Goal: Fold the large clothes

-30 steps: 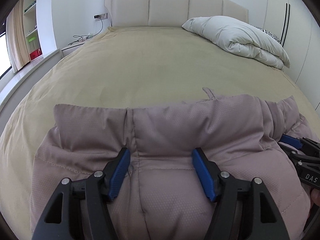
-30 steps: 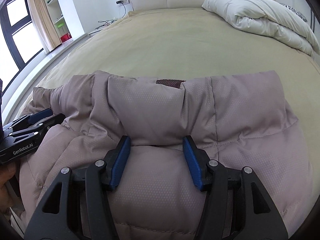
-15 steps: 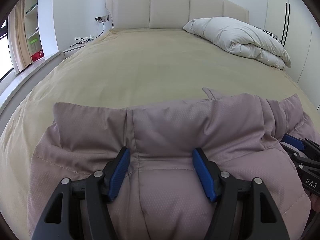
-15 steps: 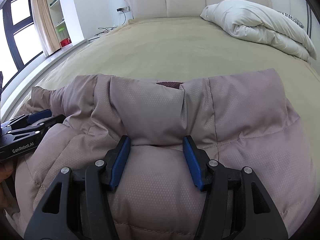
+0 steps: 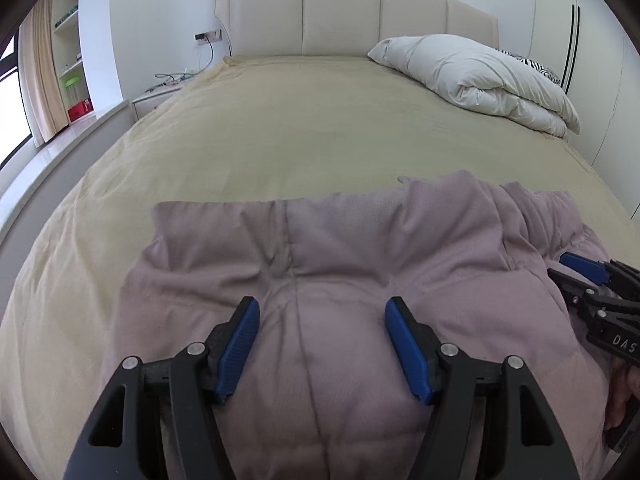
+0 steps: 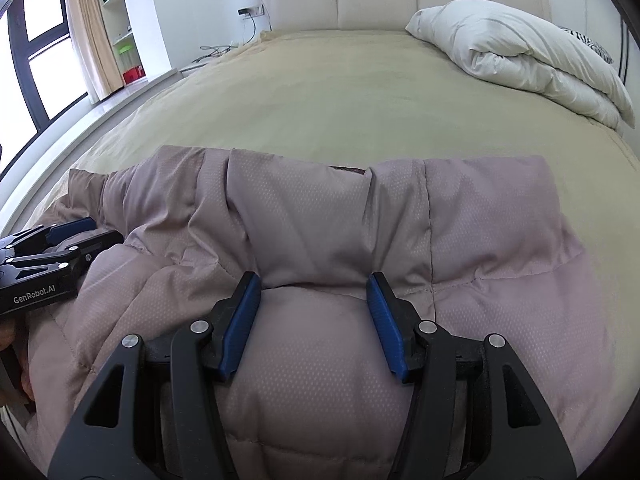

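Observation:
A mauve padded jacket [image 5: 320, 248] lies folded on the near part of the bed; it also fills the right wrist view [image 6: 320, 220]. My left gripper [image 5: 320, 312] is open, its blue pads apart over the jacket's puffy fabric. My right gripper [image 6: 314, 288] is open too, pads apart just behind the folded collar band. Each gripper shows in the other's view, the right one at the right edge [image 5: 588, 276] and the left one at the left edge [image 6: 64, 236]. Neither pinches cloth that I can see.
The beige bedspread [image 5: 320, 120] stretches to a cream headboard [image 5: 352, 12]. A folded white duvet [image 5: 480, 76] lies at the far right. A nightstand with cables [image 5: 160, 92] and shelves [image 6: 120, 20] stand at the left by a window.
Both grippers have lifted and drawn back a little from the jacket. The jacket's far edge sits lower in the left wrist view and its fold looks flatter.

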A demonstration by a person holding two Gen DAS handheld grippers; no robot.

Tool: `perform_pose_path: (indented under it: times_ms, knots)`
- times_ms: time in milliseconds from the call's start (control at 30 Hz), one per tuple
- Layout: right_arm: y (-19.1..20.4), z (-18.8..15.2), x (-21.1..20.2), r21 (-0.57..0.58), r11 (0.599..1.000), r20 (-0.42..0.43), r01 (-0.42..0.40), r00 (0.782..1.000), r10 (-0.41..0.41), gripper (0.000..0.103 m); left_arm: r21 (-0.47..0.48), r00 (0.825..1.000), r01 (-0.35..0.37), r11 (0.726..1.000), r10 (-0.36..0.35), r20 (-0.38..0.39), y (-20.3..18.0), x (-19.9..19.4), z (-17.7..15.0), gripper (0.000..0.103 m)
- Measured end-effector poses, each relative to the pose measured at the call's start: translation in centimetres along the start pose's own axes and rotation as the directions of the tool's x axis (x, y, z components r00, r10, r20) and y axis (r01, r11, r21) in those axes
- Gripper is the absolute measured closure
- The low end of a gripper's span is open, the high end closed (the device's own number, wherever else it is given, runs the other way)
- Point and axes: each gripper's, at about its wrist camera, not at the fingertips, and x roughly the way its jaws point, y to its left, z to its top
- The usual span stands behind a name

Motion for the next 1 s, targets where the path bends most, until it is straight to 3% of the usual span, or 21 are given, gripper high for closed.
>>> perform_pose_path:
  times_ms: [100, 233, 367, 733, 867, 967, 1000]
  knots:
    - [1.6, -0.5, -4.4, -0.011, 0.998, 0.070, -0.059, 0.996, 0.059, 0.048, -0.055, 0.998, -0.016, 0.998, 0.020, 0.065, 1.3, -3.3, -1.6, 0.033]
    - [5.5, -1.3, -7.4, -0.070, 0.986, 0.103, -0.153, 0.982, 0.160, 0.048, -0.101, 0.997, -0.024, 0.995, 0.031, 0.071, 2.9, -4.3, -3.4, 0.033]
    - [8.9, -3.0, -3.9, -0.191, 0.978, -0.008, -0.089, 0.996, 0.089, 0.048, -0.067, 0.999, -0.008, 0.998, 0.011, 0.040, 3.1, -3.2, -4.1, 0.032]
    - [8.5, -5.2, -2.2, -0.192, 0.978, 0.042, -0.086, 0.994, 0.096, 0.048, -0.070, 0.999, -0.003, 0.998, 0.005, 0.039, 3.0, -1.1, -4.3, 0.027]
    - [8.2, -5.0, -2.3, -0.195, 0.977, 0.033, -0.083, 0.995, 0.091, 0.048, -0.081, 1.000, 0.013, 0.997, -0.011, 0.023, 3.0, -2.5, -3.5, 0.029]
    - [7.6, -3.7, -4.4, -0.169, 0.977, -0.003, -0.130, 0.991, 0.131, 0.048, -0.059, 0.996, 0.040, 0.997, -0.035, 0.085, 2.5, -4.7, -2.8, 0.029]
    - [7.2, -3.1, -5.6, -0.161, 0.977, 0.028, -0.139, 0.989, 0.145, 0.048, -0.042, 0.994, 0.034, 0.999, -0.030, 0.102, 2.1, -5.1, -2.2, 0.029]
